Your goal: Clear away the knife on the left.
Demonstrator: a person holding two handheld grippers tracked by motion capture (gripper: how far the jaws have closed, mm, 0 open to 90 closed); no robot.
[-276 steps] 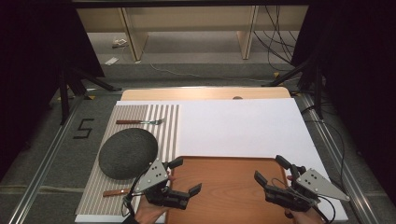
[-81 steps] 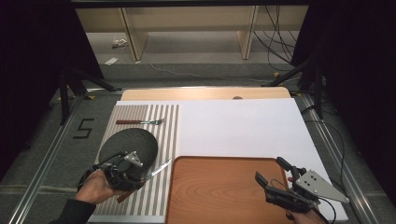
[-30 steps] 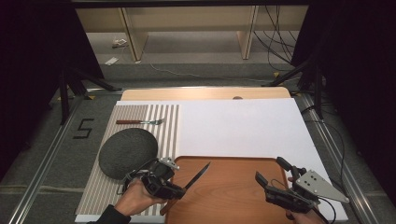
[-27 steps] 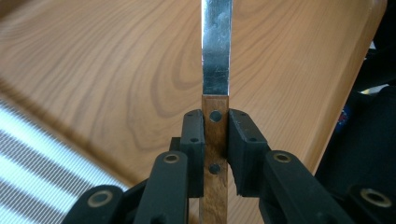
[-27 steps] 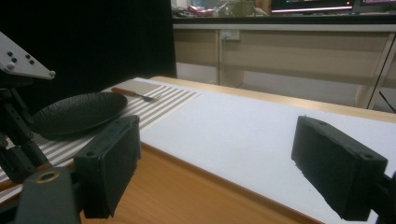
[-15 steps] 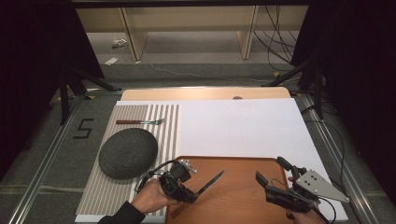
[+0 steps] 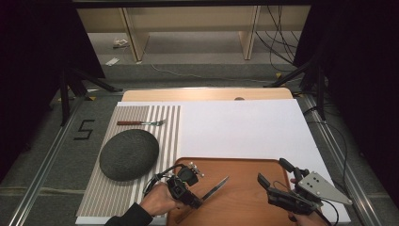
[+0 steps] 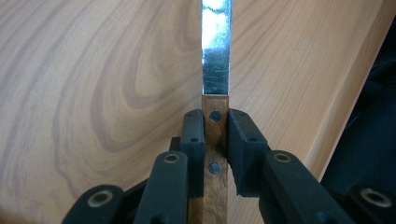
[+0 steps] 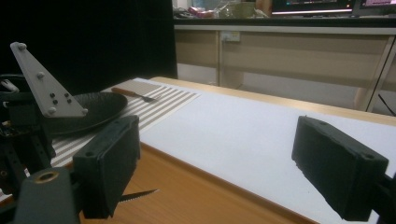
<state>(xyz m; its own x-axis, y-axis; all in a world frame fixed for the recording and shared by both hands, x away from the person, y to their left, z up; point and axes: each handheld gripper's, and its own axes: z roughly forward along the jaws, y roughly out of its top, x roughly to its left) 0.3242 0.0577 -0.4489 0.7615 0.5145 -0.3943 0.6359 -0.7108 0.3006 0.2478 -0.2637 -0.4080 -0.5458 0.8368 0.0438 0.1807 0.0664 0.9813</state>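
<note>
Left hand-held gripper (image 7: 188, 190) clamps knife (image 7: 214, 187) by its handle over tray (image 7: 244, 170), blade pointing 2 o'clock, right hand-held gripper (image 7: 277, 181) idle and open at 3 o'clock; next, lower knife flat, release.

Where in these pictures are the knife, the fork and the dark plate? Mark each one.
knife (image 7: 217, 186), high view, on the middle of its blade.
fork (image 7: 141, 123), high view, where handle meets metal.
dark plate (image 7: 129, 154), high view, on its centre.
</note>
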